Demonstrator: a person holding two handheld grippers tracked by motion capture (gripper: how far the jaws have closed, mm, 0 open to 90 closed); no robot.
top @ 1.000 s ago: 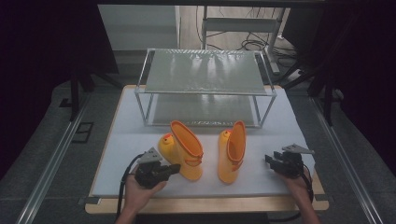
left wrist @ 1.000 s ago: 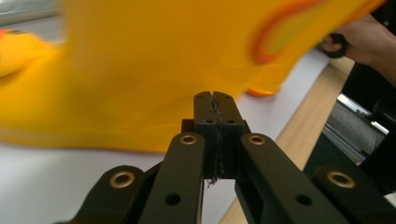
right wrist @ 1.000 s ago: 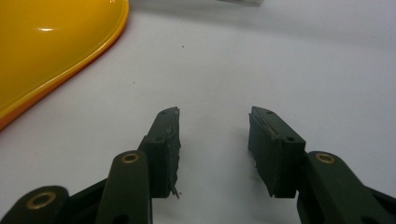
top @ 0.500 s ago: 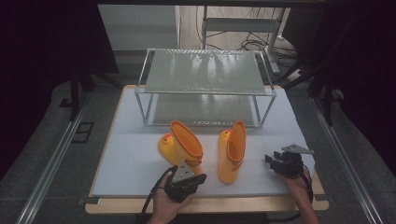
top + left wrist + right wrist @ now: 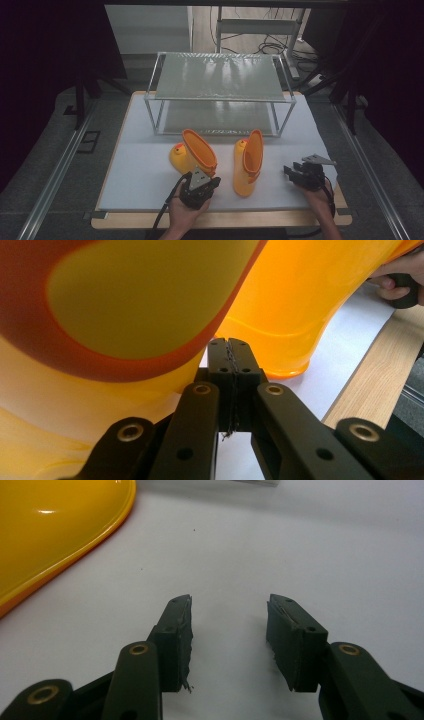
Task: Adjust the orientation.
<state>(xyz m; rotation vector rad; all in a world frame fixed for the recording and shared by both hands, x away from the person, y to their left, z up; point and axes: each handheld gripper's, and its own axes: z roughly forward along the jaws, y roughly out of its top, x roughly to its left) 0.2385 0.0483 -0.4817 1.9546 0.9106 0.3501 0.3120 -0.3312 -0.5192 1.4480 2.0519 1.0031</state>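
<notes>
Two yellow rubber boots with orange lining stand on the white mat. The left boot leans with its opening toward me; the right boot stands beside it. My left gripper sits just in front of the left boot, shut with nothing between its jaws. In the left gripper view its closed tips lie right under the left boot's orange rim, with the right boot beyond. My right gripper rests open on the mat to the right of the right boot, whose yellow edge lies off to the left of the gripper.
A two-tier metal shelf rack stands behind the boots at the back of the mat. The mat lies on a wooden board whose front edge is near my hands. Dark floor and rails flank the table.
My left gripper has moved right, from the left side of the left boot to just in front of it, near the gap between the boots. The right gripper stayed put.
</notes>
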